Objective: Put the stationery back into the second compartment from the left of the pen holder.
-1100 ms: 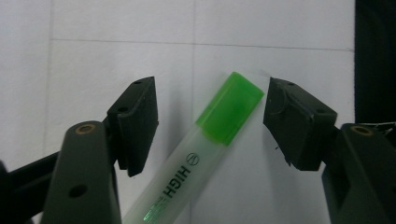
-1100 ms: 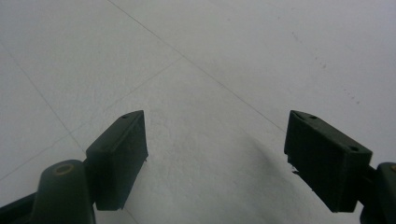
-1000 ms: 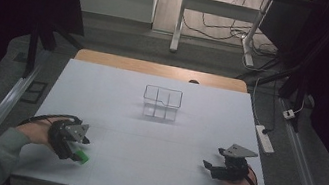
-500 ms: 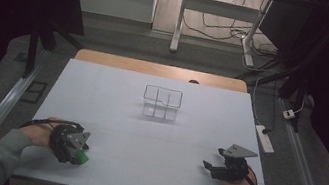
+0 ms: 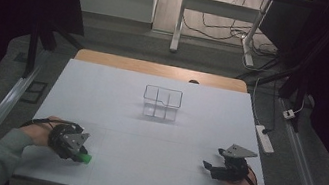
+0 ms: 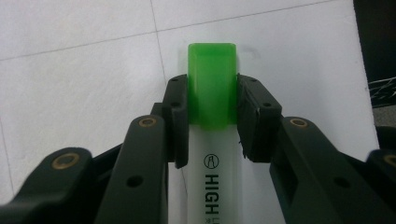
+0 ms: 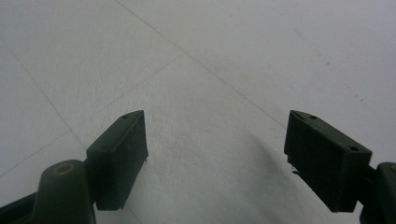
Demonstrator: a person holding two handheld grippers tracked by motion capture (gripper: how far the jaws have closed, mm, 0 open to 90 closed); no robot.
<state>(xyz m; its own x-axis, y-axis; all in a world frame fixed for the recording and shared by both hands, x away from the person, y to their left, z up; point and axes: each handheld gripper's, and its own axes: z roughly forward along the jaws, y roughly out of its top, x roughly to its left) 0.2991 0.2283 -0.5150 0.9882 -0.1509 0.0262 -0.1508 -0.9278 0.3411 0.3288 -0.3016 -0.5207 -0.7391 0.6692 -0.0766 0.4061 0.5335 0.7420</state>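
Observation:
A white highlighter with a green cap (image 6: pixel 211 88) lies between the jaws of my left gripper (image 6: pixel 211 116), which are shut on it at the cap's base. From above, the left gripper (image 5: pixel 77 151) sits low over the table's near left, the green cap (image 5: pixel 85 159) poking out toward the right. My right gripper (image 5: pixel 208 167) rests at the near right, pointing left. Its jaws stand wide apart in the right gripper view (image 7: pixel 215 158), with bare white table between them. A clear plastic organizer box (image 5: pixel 162 102) stands at the table's middle, far from both grippers.
The white table (image 5: pixel 155 136) has a wooden strip along its far edge. A power strip (image 5: pixel 264 138) lies off the right side. Metal rails run along both sides, and a desk frame with cables stands beyond the table.
The left hand with its gripper and highlighter has shifted slightly, staying at the near left. The right gripper has not moved.

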